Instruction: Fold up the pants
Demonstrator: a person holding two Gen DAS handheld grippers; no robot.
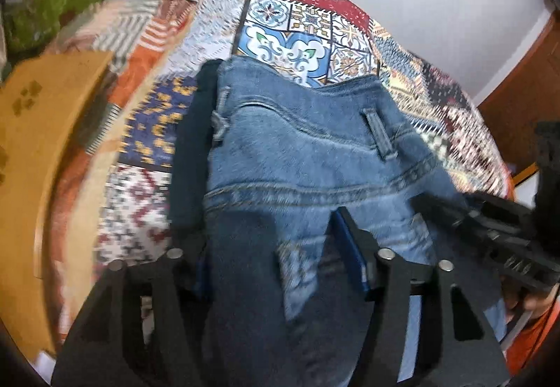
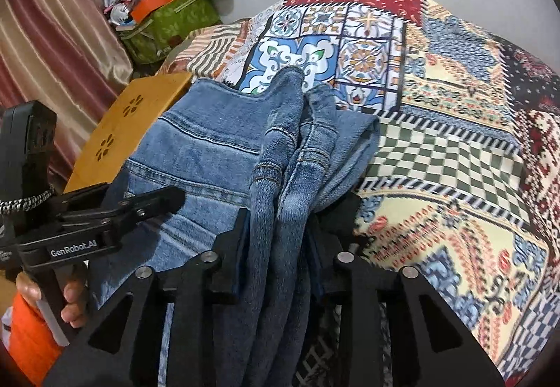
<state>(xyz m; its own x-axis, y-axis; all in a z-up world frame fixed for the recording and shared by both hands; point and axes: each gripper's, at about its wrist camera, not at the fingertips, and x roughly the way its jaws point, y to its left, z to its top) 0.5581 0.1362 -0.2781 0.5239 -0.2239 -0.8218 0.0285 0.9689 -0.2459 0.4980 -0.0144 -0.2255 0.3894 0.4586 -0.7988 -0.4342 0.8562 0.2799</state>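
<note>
Blurred bedspread point(image 1: 140, 219), cropped jeans point(image 1: 297, 149)

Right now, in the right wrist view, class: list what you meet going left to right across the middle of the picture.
Striped curtain → left gripper → wooden board with flower cut-outs → blue jeans → patchwork bedspread.

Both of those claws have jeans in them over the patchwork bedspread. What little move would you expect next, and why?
Probably letting go and drawing both back. The jeans already lie bunched on the patchwork bedspread. The left gripper has denim between fingers standing apart; the right gripper has a thick fold between its fingers, though whether it is pinched I can't tell.
</note>
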